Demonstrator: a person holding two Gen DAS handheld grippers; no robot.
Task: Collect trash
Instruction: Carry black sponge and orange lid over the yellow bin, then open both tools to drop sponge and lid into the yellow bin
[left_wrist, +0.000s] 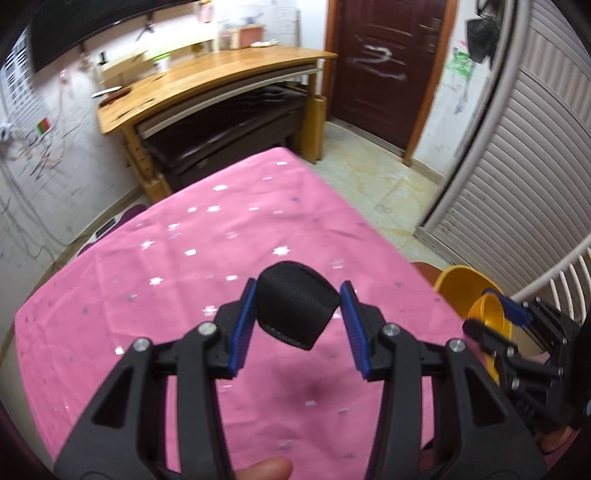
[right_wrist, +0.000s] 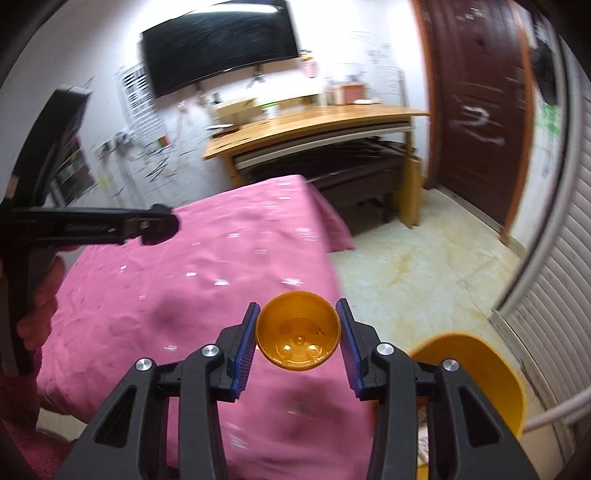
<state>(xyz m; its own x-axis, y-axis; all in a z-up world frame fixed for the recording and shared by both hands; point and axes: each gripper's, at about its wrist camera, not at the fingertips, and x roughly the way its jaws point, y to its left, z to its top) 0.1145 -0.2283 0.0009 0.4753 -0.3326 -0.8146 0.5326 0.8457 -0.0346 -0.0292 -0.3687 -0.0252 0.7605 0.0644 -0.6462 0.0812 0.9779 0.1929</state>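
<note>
One black pouch (left_wrist: 295, 304) sits pinched in the left claw (left_wrist: 297, 325). One orange cup (right_wrist: 298, 334) sits pinched in the right claw (right_wrist: 298, 343); one orange bin (right_wrist: 476, 376) stands right of it, beside the pink tabletop (left_wrist: 184, 266).

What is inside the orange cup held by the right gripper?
The cup faces the right wrist camera open-mouthed: only its moulded bottom and a few dark specks show, no trash. The bin beside it shows only its rim; its inside is hidden.
</note>
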